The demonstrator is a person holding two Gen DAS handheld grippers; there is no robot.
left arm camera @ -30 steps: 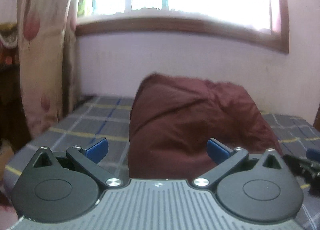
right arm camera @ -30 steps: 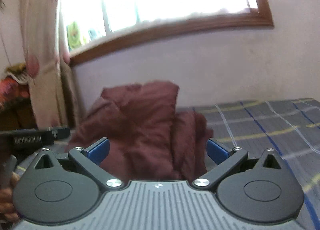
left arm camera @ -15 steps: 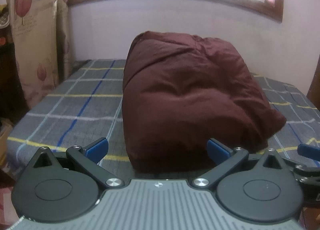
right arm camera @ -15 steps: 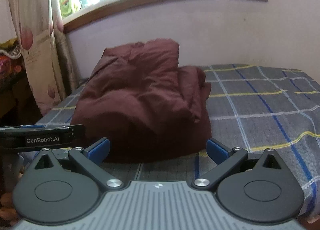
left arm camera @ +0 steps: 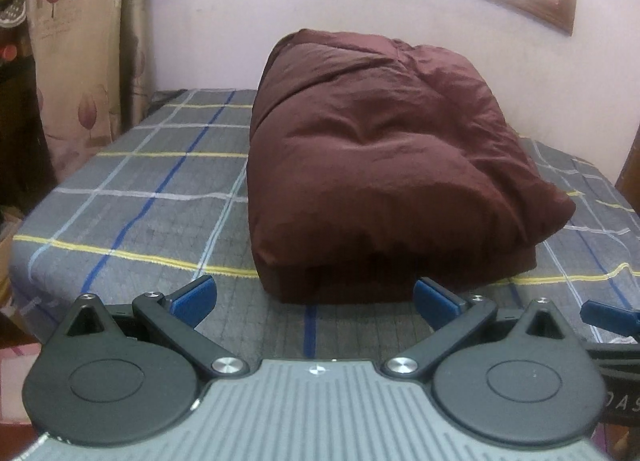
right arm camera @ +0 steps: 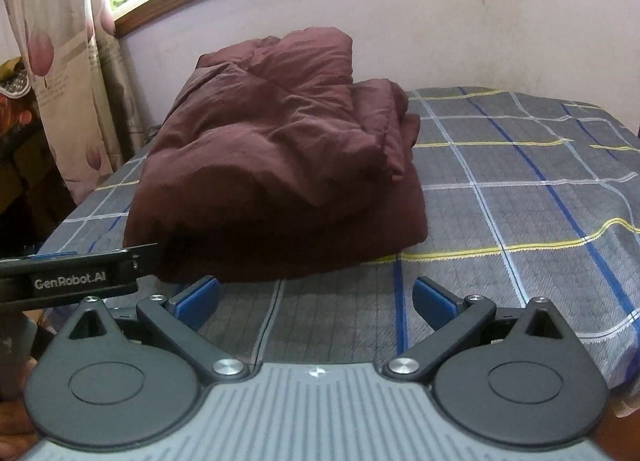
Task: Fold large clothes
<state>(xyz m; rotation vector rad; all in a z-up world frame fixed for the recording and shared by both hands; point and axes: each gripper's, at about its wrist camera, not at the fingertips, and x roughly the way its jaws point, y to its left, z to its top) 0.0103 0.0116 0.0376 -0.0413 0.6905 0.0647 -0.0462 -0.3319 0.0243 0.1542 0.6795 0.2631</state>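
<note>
Maroon garment (left arm camera: 372, 165) seemingly closer, fingers (left arm camera: 194, 298) spread.

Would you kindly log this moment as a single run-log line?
left tool: open, empty | right tool: open, empty | bulky maroon padded garment: folded bundle on grey plaid bedsheet | contact: none

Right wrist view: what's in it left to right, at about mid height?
Curtain → maroon folded garment → bare plaid bedsheet. Both tools are open and hold nothing: the right tool sits at the bottom of this view, and the left tool has its own view.
</note>
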